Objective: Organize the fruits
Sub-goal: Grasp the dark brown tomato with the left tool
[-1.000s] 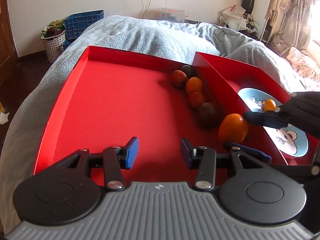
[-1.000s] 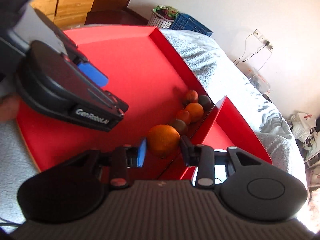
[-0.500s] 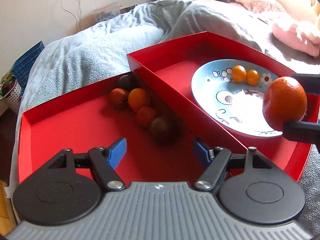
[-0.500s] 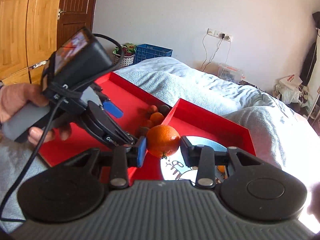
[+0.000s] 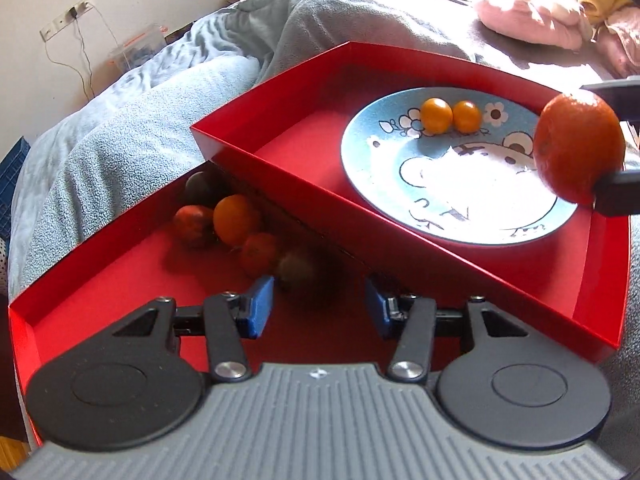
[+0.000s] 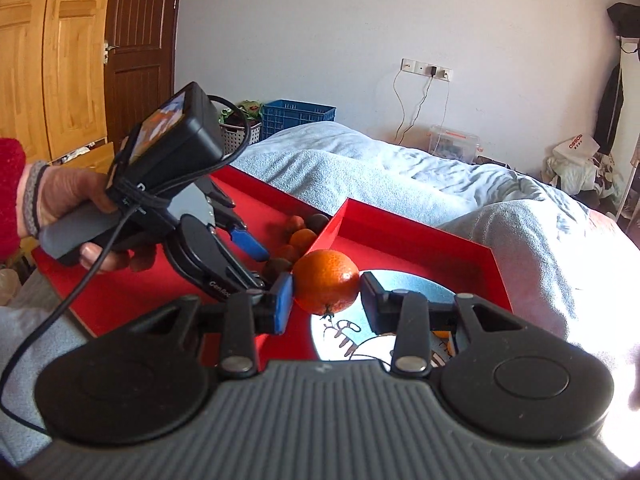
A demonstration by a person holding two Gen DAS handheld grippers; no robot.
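Observation:
My right gripper (image 6: 326,298) is shut on a large orange (image 6: 326,282) and holds it above the near rim of a blue cartoon plate (image 6: 404,288). In the left wrist view the orange (image 5: 578,148) hangs over the plate (image 5: 404,192), which carries two small yellow fruits (image 5: 450,116). The plate lies in the smaller red tray (image 5: 320,136). My left gripper (image 5: 318,310) is open and empty, just before a dark fruit (image 5: 298,270) in a row of several fruits (image 5: 236,220) in the large red tray (image 5: 100,292).
Both trays rest on a bed with a grey blanket (image 5: 160,96). A pink pillow (image 5: 532,24) lies at the far right. A blue crate (image 6: 298,118) and a laundry basket (image 6: 236,136) stand by the wall. Wooden doors (image 6: 52,60) are at the left.
My right gripper has carried the orange from the large tray over to above the plate. My left gripper has turned right toward the fruit row and moved closer to the dark fruit.

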